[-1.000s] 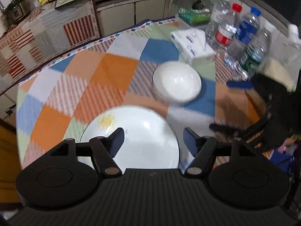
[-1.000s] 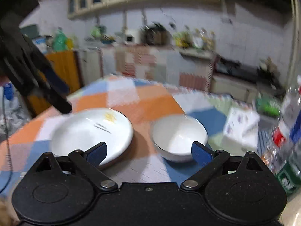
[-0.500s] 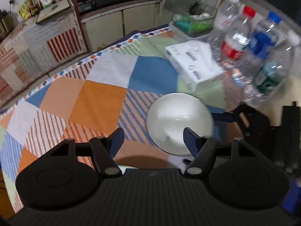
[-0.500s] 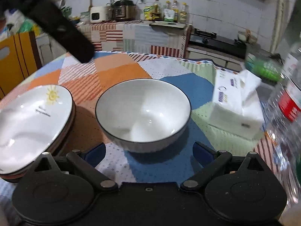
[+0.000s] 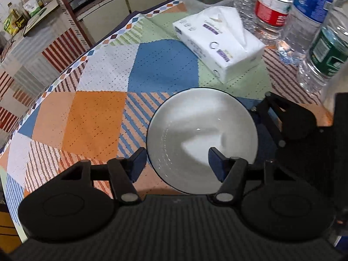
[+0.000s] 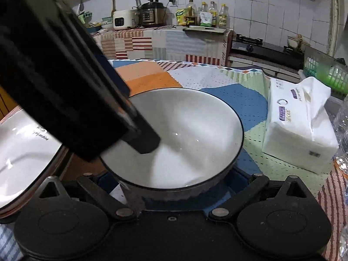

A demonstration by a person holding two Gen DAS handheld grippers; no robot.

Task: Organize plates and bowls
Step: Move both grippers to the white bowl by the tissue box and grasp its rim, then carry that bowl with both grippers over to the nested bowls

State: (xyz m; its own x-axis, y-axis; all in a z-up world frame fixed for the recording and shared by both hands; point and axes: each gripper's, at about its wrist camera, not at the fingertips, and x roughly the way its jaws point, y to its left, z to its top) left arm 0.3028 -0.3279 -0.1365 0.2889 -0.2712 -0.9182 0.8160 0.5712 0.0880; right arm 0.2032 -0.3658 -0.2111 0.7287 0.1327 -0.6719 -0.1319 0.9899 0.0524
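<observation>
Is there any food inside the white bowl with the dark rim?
No, the white bowl with the dark rim shows only a bare, glossy white inside, with the left claw's finger reaching over its edge.

bowl (image 5: 202, 139): white, black rim | plate (image 6: 19, 152): white | tablecloth (image 5: 97, 113): orange/blue/green patchwork, striped patches | tissue pack (image 5: 219, 41): white w/ purple print

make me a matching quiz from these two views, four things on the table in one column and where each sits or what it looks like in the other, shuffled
Things:
1. bowl
2. plate
3. tissue pack
4. bottles

Descriptions:
A. white soft pack with purple print, on the green patch of the cloth
B. clear plastic, standing in a cluster at the table's far right in the left wrist view
C. white with a dark rim, empty, a left gripper finger reaching over it
D. white and flat, at the left edge of the right wrist view

Pairs: 1-C, 2-D, 3-A, 4-B
</observation>
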